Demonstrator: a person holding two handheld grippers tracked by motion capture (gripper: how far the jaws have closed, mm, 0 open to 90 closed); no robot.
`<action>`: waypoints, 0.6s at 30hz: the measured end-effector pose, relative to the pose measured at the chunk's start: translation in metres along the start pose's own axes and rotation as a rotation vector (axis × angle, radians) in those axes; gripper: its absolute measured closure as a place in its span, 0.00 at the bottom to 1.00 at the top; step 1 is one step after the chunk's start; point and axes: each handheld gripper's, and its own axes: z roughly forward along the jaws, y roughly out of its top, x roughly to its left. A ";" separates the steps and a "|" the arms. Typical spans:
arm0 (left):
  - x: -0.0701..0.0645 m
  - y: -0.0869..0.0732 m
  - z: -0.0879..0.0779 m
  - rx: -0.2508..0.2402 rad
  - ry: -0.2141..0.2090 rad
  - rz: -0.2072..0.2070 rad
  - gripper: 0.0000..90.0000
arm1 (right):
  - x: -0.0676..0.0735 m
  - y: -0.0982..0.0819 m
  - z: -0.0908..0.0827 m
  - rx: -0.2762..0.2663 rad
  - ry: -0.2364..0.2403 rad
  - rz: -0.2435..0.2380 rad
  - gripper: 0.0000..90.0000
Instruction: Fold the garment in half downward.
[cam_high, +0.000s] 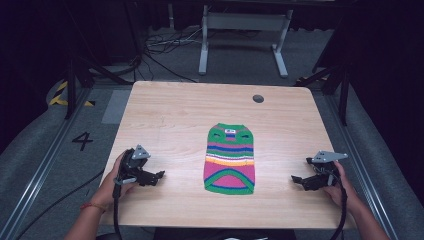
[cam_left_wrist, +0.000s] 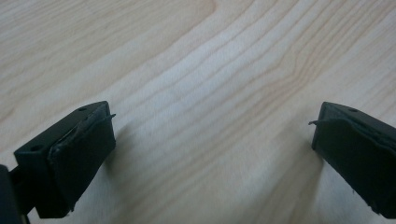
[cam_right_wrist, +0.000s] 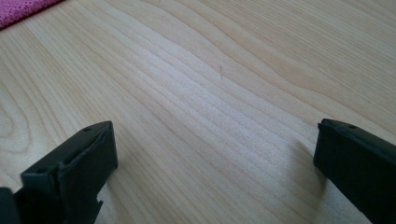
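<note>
A small striped knitted garment (cam_high: 230, 159), green, pink, blue and orange, lies flat in the middle of the wooden table (cam_high: 175, 115). My left gripper (cam_high: 156, 177) rests low over the table's front left, well to the left of the garment, jaws wide open over bare wood (cam_left_wrist: 210, 140). At the front right my right gripper (cam_high: 299, 182) is also open with nothing between its jaws (cam_right_wrist: 215, 154), pointing toward the garment. A pink corner of the garment (cam_right_wrist: 21, 9) shows at the top left of the right gripper view.
A round grey hole cover (cam_high: 258, 98) sits near the table's far right edge. Beyond the table stand a white desk frame (cam_high: 245, 30) and loose cables (cam_high: 160, 47) on the grey floor. A "4" (cam_high: 82, 141) is marked on the floor at left.
</note>
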 end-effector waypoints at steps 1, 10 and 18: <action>0.000 0.002 0.001 0.006 0.001 0.001 0.00 | 0.000 0.000 0.000 0.000 0.002 0.000 0.00; 0.004 0.002 0.001 0.005 -0.025 0.041 0.00 | -0.001 0.000 0.000 0.001 0.008 -0.006 0.00; 0.014 0.017 0.003 0.034 -0.077 0.083 0.20 | -0.008 0.014 0.006 0.025 0.006 -0.002 0.18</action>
